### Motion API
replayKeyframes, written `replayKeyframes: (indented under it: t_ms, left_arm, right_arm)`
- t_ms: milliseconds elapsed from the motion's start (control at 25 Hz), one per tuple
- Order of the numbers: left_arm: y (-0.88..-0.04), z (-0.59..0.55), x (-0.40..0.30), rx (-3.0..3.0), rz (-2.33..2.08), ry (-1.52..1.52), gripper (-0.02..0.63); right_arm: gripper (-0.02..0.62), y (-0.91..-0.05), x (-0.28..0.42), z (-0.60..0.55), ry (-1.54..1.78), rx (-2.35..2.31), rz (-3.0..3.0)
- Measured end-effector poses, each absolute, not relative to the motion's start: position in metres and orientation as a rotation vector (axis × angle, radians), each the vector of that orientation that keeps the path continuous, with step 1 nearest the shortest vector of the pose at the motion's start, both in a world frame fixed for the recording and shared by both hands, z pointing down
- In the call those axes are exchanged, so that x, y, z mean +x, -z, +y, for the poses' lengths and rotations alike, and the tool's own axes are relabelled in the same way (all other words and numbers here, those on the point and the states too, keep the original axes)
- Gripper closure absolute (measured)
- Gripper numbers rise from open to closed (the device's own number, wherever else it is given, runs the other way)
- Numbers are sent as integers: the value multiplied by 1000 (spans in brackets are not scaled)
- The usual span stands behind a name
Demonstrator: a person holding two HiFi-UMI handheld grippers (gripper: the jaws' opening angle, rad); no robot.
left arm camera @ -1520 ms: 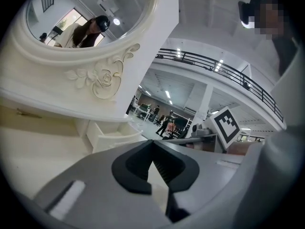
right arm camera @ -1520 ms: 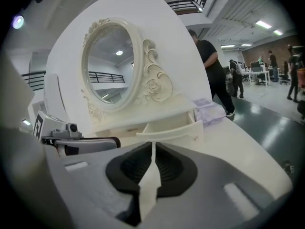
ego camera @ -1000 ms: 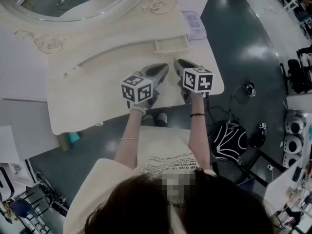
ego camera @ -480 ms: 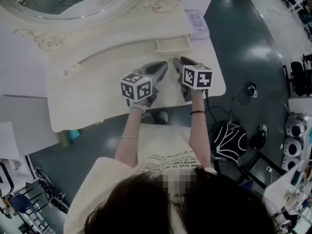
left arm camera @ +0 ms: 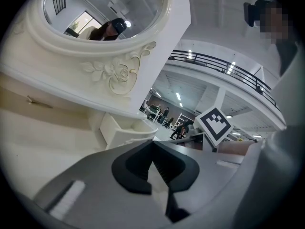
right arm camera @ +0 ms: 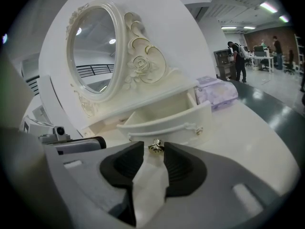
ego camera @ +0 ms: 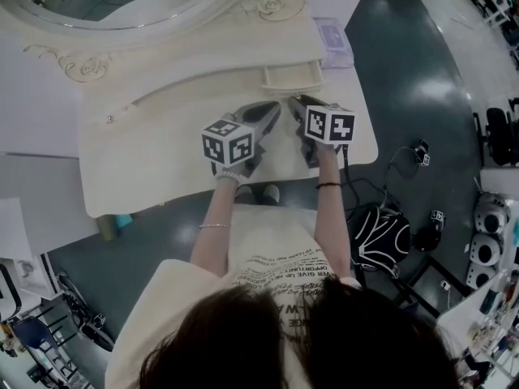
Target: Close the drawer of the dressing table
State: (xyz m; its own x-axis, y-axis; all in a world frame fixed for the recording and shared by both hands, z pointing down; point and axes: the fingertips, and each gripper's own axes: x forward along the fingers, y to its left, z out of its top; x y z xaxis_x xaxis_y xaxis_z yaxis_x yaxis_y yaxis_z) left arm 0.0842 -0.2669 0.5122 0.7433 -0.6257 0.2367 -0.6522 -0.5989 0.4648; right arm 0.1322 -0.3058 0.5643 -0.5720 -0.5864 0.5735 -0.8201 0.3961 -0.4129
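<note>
Between the tips of the right gripper (right arm camera: 154, 150) a small brass knob (right arm camera: 156, 146) is seen, but it is not clamped. The jaws have just been opening and are now spread wide, and neither pad is seen pressing on the knob. At twelve o'clock from the jaws, just behind the knob, the curved front of the drawer (right arm camera: 167, 123) is found. The drawer is drawn well out of the dressing table (right arm camera: 259, 142), so that its inside is exposed. At eleven o'clock the mirror (right arm camera: 93, 49) is seen, and at two o'clock a lilac box (right arm camera: 217, 90) is set on the dressing table beside the drawer's far end.

In the head view the left gripper (left arm camera: 152, 145) is held at nine o'clock of the right one. Its jaws are pressed together on nothing, and it is kept short of the drawer.

The closing step is judged to be in hand but not yet made, since the drawer is still open. For the next move, either the knob is to be gripped or the spread jaws are to be laid against the drawer front. A straight push toward twelve o'clock is then called for, kept square to the drawer so that it is not jammed askew.
</note>
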Motion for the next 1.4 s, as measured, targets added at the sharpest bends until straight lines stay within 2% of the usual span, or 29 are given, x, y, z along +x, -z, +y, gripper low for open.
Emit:
replayKeyframes:
  t_ms: [160, 1400]
  left_arm:
    - [-514, -268, 82, 2404, -965, -67, 607]
    - [-516, -287, 73, 2387, -994, -50, 607]
  right_arm:
    - [491, -568, 136, -307, -952, 1239, -2293]
    - [491, -567, 132, -325, -936, 1232, -2296]
